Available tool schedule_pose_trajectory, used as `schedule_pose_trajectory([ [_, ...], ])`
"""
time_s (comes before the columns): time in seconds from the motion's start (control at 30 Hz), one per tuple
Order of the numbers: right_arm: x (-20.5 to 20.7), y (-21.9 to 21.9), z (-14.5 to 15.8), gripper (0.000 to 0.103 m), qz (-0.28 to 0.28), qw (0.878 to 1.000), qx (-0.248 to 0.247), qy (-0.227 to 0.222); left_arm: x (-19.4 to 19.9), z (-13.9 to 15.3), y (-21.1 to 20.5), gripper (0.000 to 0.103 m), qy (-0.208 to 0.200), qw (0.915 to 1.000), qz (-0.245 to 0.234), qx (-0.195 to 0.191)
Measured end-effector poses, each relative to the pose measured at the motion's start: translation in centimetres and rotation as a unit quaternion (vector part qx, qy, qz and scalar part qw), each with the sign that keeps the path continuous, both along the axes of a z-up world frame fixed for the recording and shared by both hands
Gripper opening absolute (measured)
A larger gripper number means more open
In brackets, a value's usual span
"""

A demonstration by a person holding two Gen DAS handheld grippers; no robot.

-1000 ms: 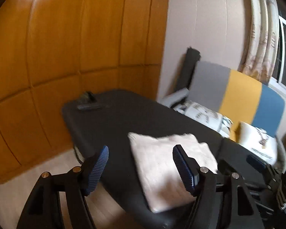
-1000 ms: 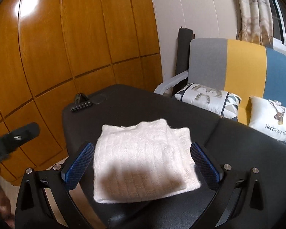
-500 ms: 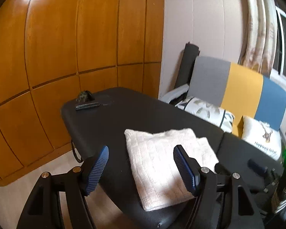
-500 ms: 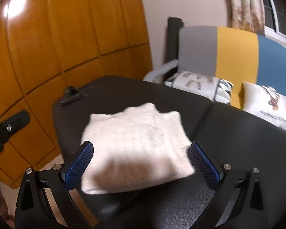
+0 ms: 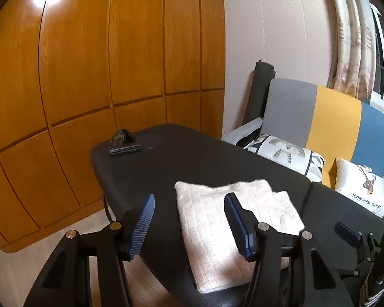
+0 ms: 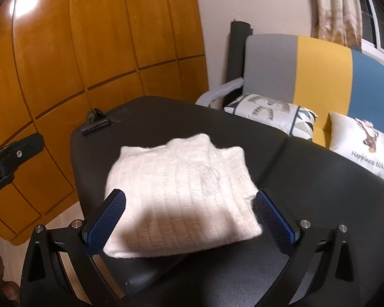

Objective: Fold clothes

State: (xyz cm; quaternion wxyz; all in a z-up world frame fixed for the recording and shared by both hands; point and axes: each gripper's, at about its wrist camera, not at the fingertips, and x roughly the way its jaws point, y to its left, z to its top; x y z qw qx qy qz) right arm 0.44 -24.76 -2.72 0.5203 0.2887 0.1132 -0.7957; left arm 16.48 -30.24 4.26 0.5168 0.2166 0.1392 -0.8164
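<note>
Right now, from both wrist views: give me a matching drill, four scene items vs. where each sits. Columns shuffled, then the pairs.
Items:
1. folded white knit
2. black clip
3. deer cushion
4. curtain

Places:
A. on the striped sofa
B. hanging by the window, upper right
C. far corner of the black table, near the wood panels
D. near edge of the black table, in front of both grippers

Pairs: 1-D, 2-C, 3-A, 4-B
</note>
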Motion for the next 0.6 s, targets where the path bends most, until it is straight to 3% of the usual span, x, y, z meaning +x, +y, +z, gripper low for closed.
schedule_pose_trajectory([
  [0.2, 1.0, -0.3, 0.0, 0.103, 0.019, 1.0, 0.009, 0.02, -0.3, -0.4, -0.4, 0.058, 0.006, 0.9994, -0.016, 0.032],
  [0.6, 1.6, -0.4, -0.4, 0.103, 0.032, 0.999, 0.022, 0.03, -0.6, -0.5, -0.3, 0.058, 0.009, 0.9985, -0.03, 0.045],
])
